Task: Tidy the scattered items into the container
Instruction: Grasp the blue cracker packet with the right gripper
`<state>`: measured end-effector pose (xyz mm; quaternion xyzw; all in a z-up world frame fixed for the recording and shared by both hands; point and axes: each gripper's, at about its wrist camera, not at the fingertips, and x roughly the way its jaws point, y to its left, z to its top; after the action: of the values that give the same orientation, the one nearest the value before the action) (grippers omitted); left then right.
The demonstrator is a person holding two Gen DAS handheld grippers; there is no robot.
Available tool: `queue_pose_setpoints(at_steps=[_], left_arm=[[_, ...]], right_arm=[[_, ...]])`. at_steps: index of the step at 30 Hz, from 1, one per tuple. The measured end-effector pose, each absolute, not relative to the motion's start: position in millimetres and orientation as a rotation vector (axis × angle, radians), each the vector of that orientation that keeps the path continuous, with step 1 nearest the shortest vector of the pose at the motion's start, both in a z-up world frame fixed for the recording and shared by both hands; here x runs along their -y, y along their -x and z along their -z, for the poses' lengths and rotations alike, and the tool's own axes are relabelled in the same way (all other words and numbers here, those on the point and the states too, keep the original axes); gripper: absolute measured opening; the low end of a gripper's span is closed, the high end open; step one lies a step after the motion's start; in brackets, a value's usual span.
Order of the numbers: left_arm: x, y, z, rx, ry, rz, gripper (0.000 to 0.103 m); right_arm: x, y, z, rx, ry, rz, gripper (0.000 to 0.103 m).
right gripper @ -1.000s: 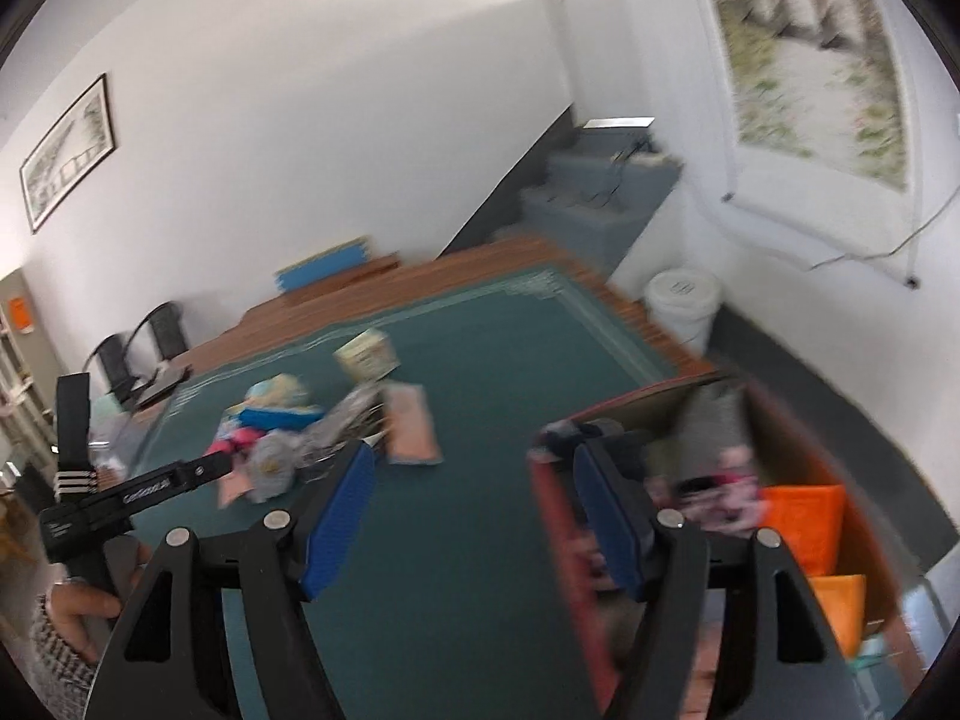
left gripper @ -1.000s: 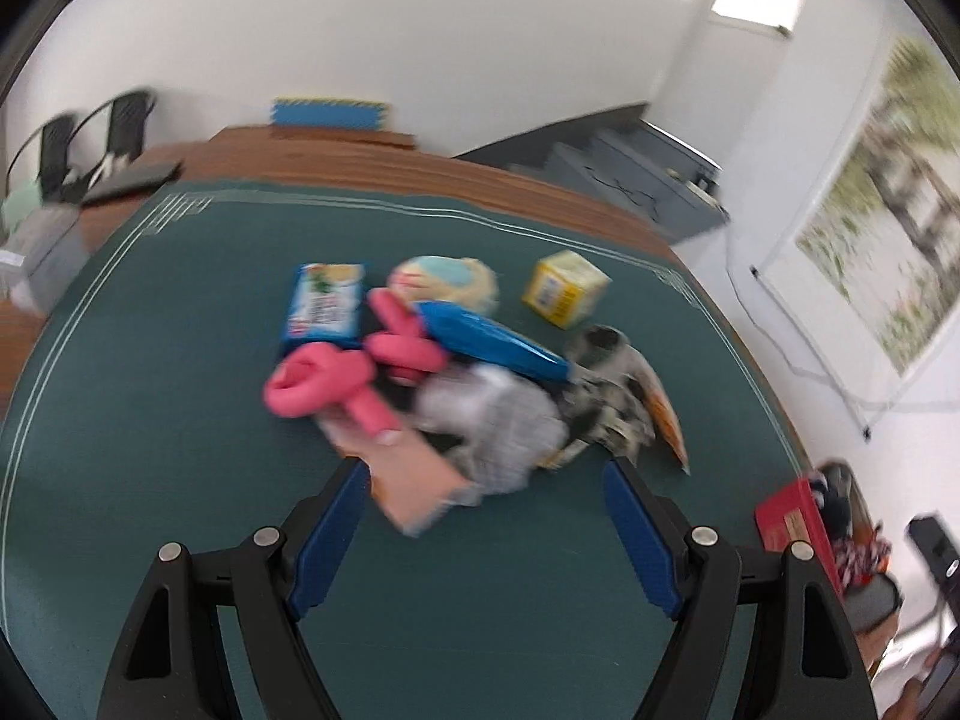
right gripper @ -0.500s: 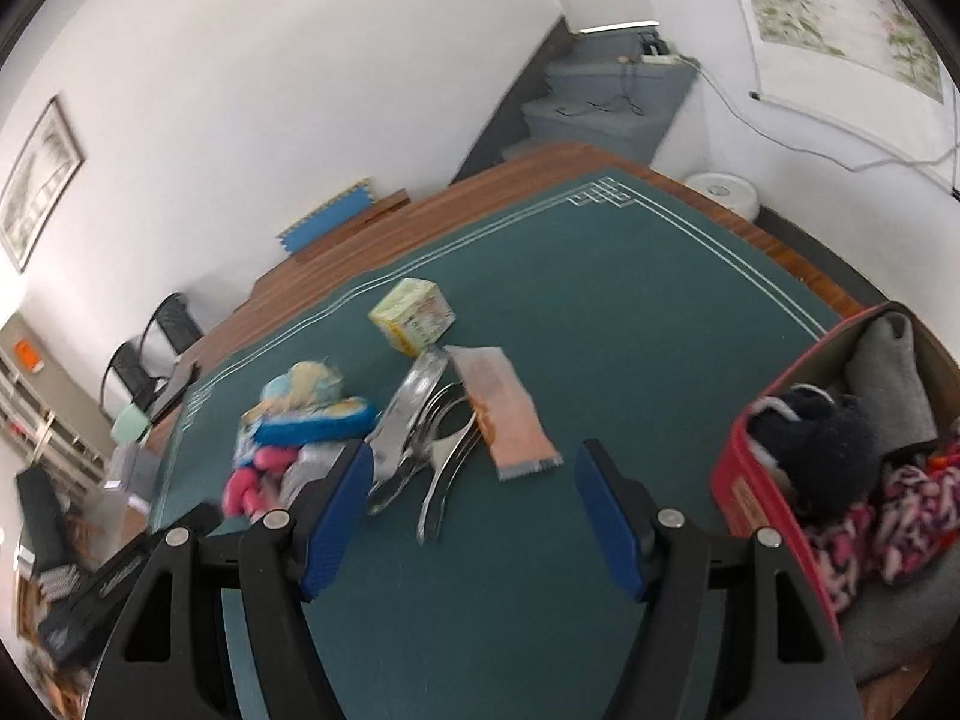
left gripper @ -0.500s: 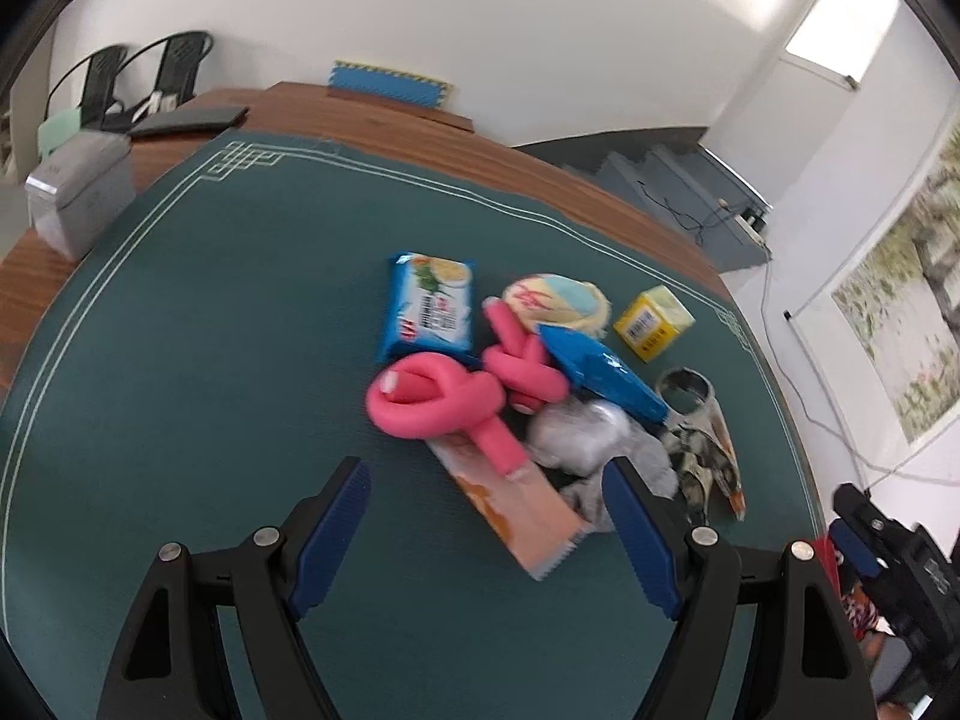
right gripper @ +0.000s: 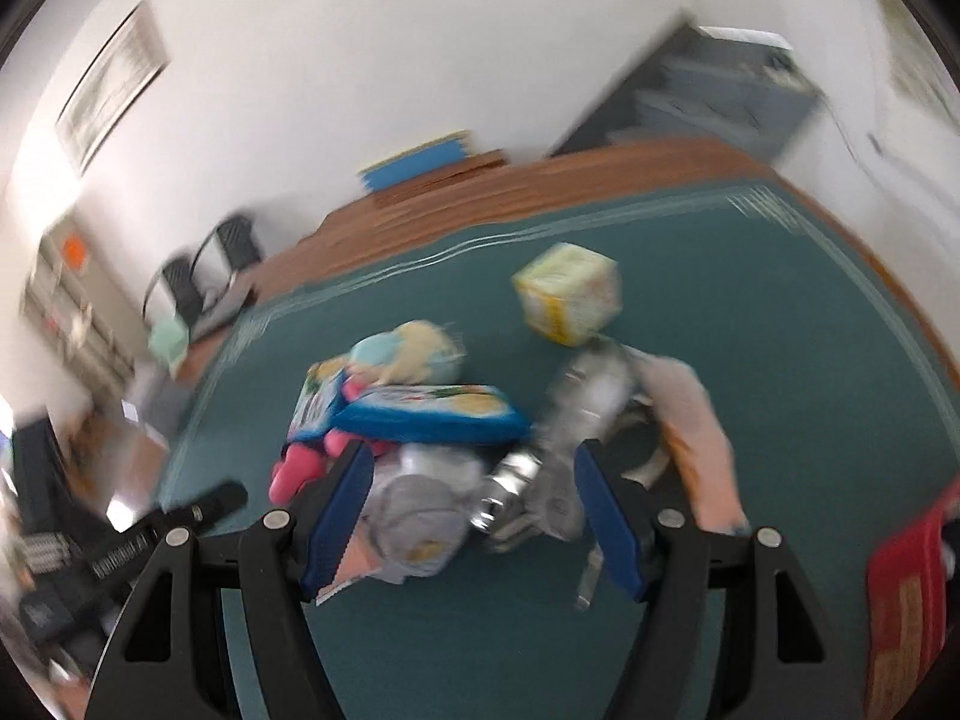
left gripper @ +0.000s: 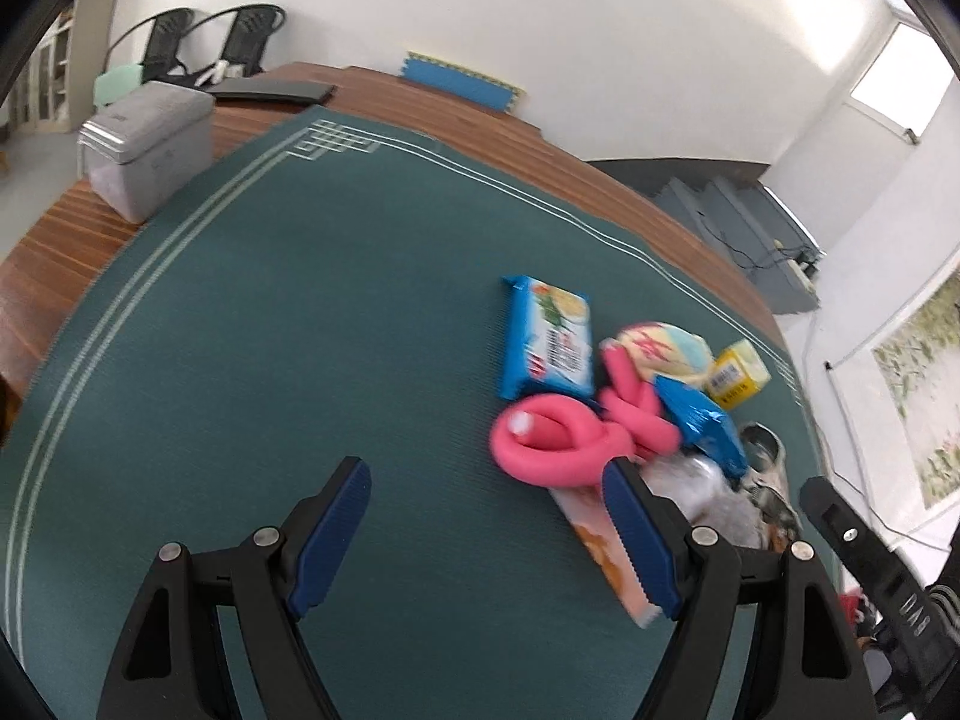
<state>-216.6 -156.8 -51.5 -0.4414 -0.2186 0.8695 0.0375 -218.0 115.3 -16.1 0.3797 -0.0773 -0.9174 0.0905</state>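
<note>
A heap of small items lies on the green mat: a knotted pink foam tube, a blue biscuit pack, a pastel round pouch, a yellow box, a blue wrapper and a peach packet. My left gripper is open, left of the heap, its right finger over the peach packet. My right gripper hangs open just above a crumpled silver wrapper and shiny metal pieces. The red container shows at the right edge of the blurred right wrist view.
A grey lidded box stands on the wooden table beyond the mat's far left corner, with a dark flat case and two black chairs behind it. The other gripper's black body reaches in at lower right.
My left gripper has swung left, so the heap now sits to its right. My right gripper has moved from over the container to low above the heap. Both stayed open.
</note>
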Motion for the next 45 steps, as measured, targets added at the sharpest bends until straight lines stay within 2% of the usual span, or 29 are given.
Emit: queue_pose_setpoints(at_steps=[2, 6, 12, 13, 17, 20, 22, 24, 25, 28, 29, 35, 43, 45], left_arm=[[161, 218, 54, 0.688, 1.364, -2.671, 0.081], [159, 218, 55, 0.674, 1.364, -2.683, 0.081], [147, 220, 53, 0.593, 1.356, -2.691, 0.081], [146, 220, 53, 0.592, 1.357, -2.689, 0.081], [149, 220, 55, 0.598, 1.366, -2.689, 0.081], [150, 220, 55, 0.609, 1.369, -2.693, 0.081], [150, 220, 56, 0.61, 1.372, -2.693, 0.081], [150, 220, 56, 0.61, 1.374, -2.692, 0.081], [150, 220, 56, 0.61, 1.373, -2.692, 0.081], [150, 221, 56, 0.613, 1.372, -2.692, 0.081], [150, 221, 57, 0.614, 1.372, -2.692, 0.081], [149, 222, 58, 0.602, 1.376, -2.693, 0.081], [148, 224, 61, 0.585, 1.386, -2.698, 0.081], [148, 225, 62, 0.584, 1.389, -2.696, 0.081]], right_arm=[[-90, 225, 20, 0.033, -1.108, 2.735, 0.073], [-60, 240, 34, -0.22, -1.11, 2.761, 0.073], [-56, 267, 53, -0.305, -1.143, 2.76, 0.073], [-56, 270, 56, -0.304, -1.15, 2.758, 0.07], [-61, 278, 63, -0.253, -1.187, 2.734, 0.041], [-63, 279, 61, -0.255, -1.188, 2.724, 0.033], [-65, 279, 60, -0.256, -1.188, 2.717, 0.033], [-67, 280, 59, -0.257, -1.189, 2.71, 0.034], [-68, 280, 58, -0.258, -1.189, 2.706, 0.04], [-71, 281, 57, -0.26, -1.189, 2.695, 0.077], [-71, 282, 57, -0.273, -1.19, 2.69, 0.081], [-66, 306, 64, -0.428, -1.263, 2.623, 0.081], [-75, 321, 75, -0.344, -1.344, 2.546, 0.081], [-75, 318, 79, -0.321, -1.352, 2.537, 0.077]])
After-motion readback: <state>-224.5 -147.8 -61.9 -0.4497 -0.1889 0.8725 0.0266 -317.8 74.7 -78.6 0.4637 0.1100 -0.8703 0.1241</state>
